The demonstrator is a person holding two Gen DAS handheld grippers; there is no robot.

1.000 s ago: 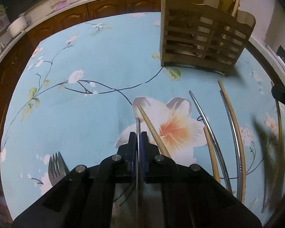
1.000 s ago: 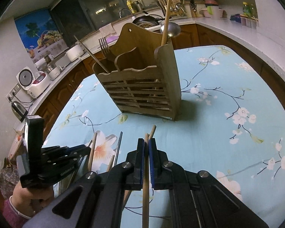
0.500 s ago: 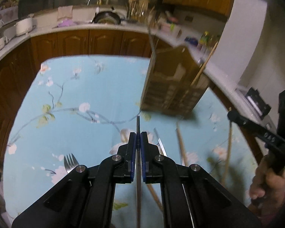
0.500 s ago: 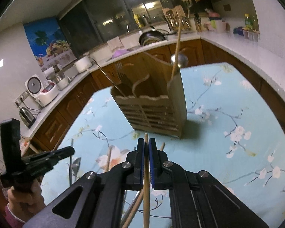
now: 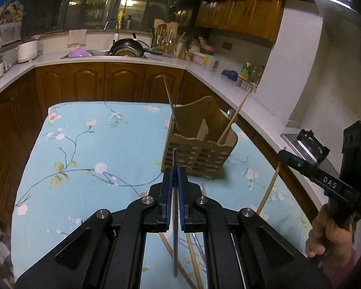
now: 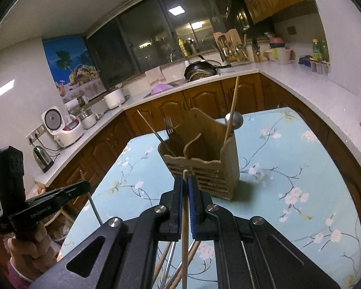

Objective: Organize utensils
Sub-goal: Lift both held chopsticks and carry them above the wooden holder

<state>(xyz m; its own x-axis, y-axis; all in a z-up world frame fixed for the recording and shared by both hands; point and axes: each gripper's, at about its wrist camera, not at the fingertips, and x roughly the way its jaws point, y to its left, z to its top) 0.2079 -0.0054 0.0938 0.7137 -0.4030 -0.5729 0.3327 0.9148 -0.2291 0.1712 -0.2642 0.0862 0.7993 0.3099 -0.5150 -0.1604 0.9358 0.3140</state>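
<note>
My left gripper (image 5: 173, 172) is shut on a metal chopstick (image 5: 174, 216), lifted above the table. My right gripper (image 6: 185, 180) is shut on a wooden chopstick (image 6: 184, 226), also lifted. A wooden utensil holder (image 5: 199, 151) stands on the table ahead of both; it also shows in the right wrist view (image 6: 204, 168). It holds a fork (image 6: 169, 126), a spoon (image 6: 234, 120), a wooden chopstick (image 6: 232, 110) and a metal chopstick (image 6: 154, 133). Several loose chopsticks (image 6: 173, 265) lie on the cloth below the grippers.
The table has a light blue floral cloth (image 5: 89, 159). Kitchen counters (image 5: 89, 59) with a pan (image 5: 126, 47), cookers and jars run behind and to the right. The right gripper (image 5: 325, 183) appears at the right of the left wrist view.
Both grippers have risen from the table with their chopsticks and tilted up, so the holder now sits farther away and the kitchen shows behind it.
</note>
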